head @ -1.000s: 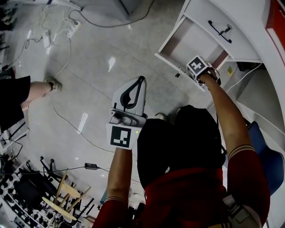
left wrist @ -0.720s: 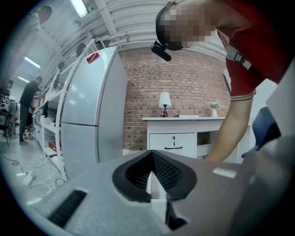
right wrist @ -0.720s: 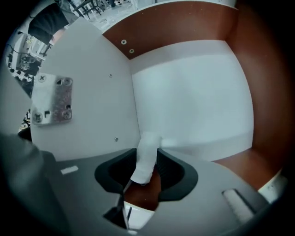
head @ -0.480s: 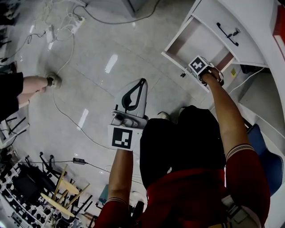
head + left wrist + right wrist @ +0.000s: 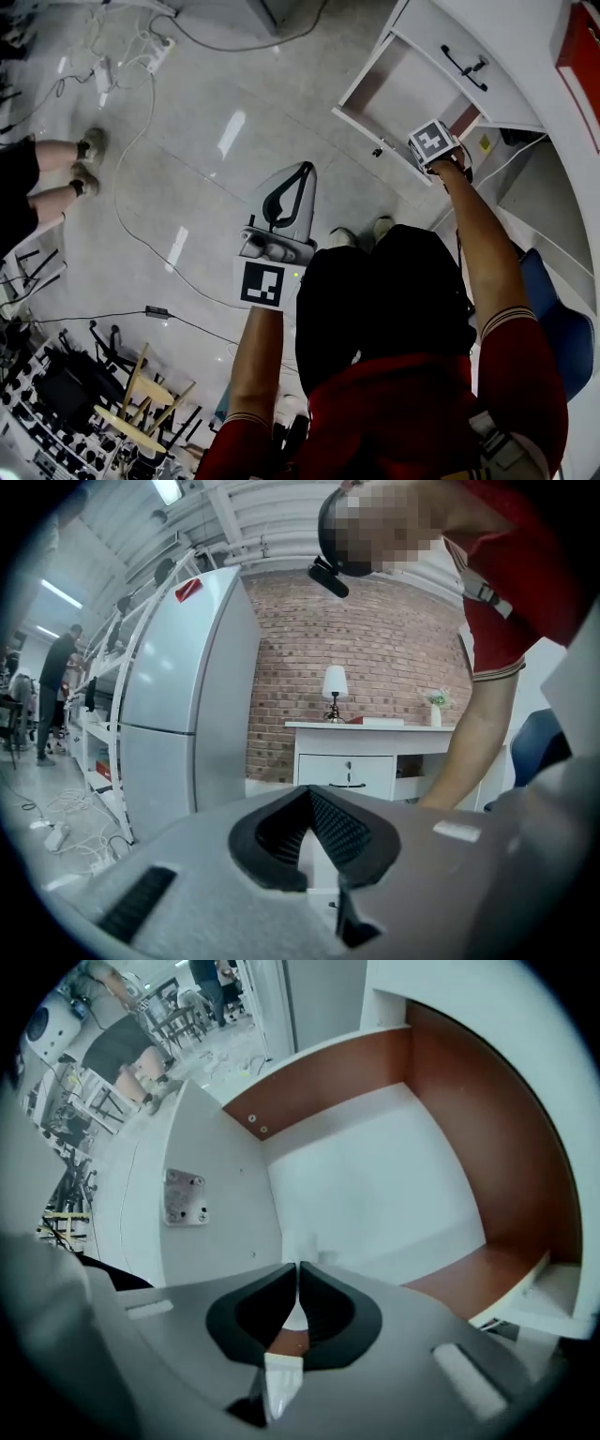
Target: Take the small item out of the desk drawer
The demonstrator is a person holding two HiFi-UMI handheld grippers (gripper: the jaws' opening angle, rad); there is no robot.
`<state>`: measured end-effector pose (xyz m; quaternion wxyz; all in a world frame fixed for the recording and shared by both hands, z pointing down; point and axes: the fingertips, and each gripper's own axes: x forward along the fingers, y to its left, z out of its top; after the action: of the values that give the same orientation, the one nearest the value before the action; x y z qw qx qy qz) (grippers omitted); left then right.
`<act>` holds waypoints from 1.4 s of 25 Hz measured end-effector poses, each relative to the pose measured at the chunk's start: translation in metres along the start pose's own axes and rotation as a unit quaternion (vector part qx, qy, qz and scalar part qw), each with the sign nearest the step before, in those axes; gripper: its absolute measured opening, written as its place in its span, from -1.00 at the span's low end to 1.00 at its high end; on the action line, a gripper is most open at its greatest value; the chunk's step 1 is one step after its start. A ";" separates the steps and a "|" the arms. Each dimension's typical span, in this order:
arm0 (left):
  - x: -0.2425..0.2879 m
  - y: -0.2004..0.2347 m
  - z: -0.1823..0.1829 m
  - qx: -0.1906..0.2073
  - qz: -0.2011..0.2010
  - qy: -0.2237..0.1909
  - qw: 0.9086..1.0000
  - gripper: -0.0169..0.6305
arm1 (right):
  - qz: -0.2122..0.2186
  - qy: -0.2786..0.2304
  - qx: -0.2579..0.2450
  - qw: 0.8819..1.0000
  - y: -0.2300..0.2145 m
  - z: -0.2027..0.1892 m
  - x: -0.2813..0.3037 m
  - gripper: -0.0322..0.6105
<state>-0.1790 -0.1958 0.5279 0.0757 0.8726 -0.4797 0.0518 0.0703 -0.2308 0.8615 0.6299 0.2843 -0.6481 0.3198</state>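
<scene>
The small pale item point(image 5: 309, 1244) sits on the floor of the open white desk drawer point(image 5: 328, 1077), which has reddish-brown side walls. It is just beside the front panel and faint against the white surface. The right gripper point(image 5: 298, 1267) reaches down into the drawer. Its jaws are closing and stand almost together, and their tips appear to pinch the item for lift-out. The left gripper point(image 5: 310, 797), jaws together and empty, hangs over the grey tiled floor point(image 5: 187, 187), well apart from the drawer, which keeps access clear. Judged step: grasp under way, with removal not yet done.
</scene>
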 end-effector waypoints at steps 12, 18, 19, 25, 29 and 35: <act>0.020 -0.024 0.039 -0.008 -0.024 0.031 0.999 -0.94 | 0.027 -0.195 0.027 0.980 0.005 0.046 -0.107 -0.84; 0.024 -0.043 0.062 -0.011 -0.033 0.037 0.999 -0.94 | 0.057 -0.282 0.016 0.958 0.030 0.054 -0.182 -0.84; 0.024 -0.046 0.067 -0.011 -0.035 0.037 0.999 -0.94 | 0.062 -0.297 0.015 0.953 0.037 0.054 -0.199 -0.84; 0.022 -0.059 0.105 0.003 -0.040 0.027 0.999 -0.94 | 0.095 -0.389 0.010 0.916 0.076 0.056 -0.305 -0.84; 0.017 -0.070 0.139 -0.007 -0.031 0.008 0.999 -0.94 | 0.118 -0.450 0.006 0.885 0.093 0.052 -0.380 -0.84; -0.001 -0.091 0.191 -0.018 -0.018 -0.007 1.000 -0.94 | 0.149 -0.529 0.003 0.835 0.114 0.037 -0.481 -0.84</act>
<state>-0.0995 -0.1814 0.3327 0.0889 0.8801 -0.4651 0.0358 -0.0196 -0.2038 0.3747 0.1348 0.3115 -0.9163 0.2126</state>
